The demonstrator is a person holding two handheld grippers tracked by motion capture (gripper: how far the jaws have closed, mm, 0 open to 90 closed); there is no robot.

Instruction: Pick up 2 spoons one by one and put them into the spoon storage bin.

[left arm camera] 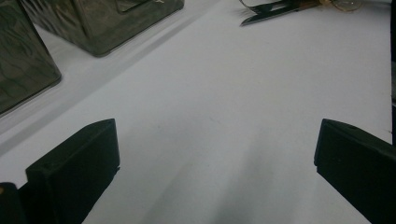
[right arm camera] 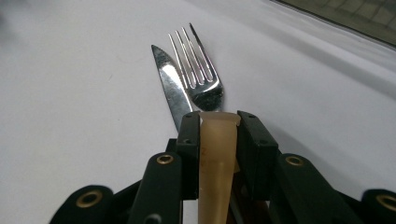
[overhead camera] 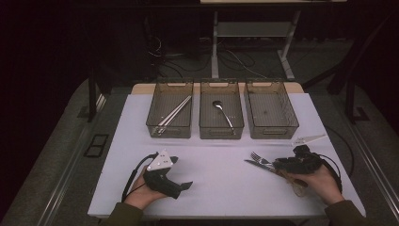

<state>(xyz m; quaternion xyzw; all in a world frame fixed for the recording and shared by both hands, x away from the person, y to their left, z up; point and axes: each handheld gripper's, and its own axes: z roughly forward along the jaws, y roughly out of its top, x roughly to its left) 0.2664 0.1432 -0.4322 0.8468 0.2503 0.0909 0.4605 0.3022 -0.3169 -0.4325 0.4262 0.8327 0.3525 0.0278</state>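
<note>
A metal fork (right arm camera: 198,79) with a pale translucent handle lies on the white table (overhead camera: 216,197) at the right, tines pointing left (overhead camera: 256,157). A steel knife (right arm camera: 170,88) lies right beside it (overhead camera: 256,165). My right gripper (right arm camera: 219,126) is shut on the fork's handle, both pads pressed against its sides, low over the table (overhead camera: 282,165). My left gripper (overhead camera: 181,173) rests in a hand at the front left, jaws wide open over bare table (left arm camera: 215,154). The fork and knife tips (left arm camera: 271,9) lie far ahead of it.
Three smoky see-through bins stand in a row at the back. The left bin (overhead camera: 170,131) holds metal chopsticks (overhead camera: 174,113), the middle bin (overhead camera: 221,134) a spoon (overhead camera: 223,113), and the right bin (overhead camera: 271,134) nothing. A clear plastic piece (overhead camera: 308,139) lies near the right bin.
</note>
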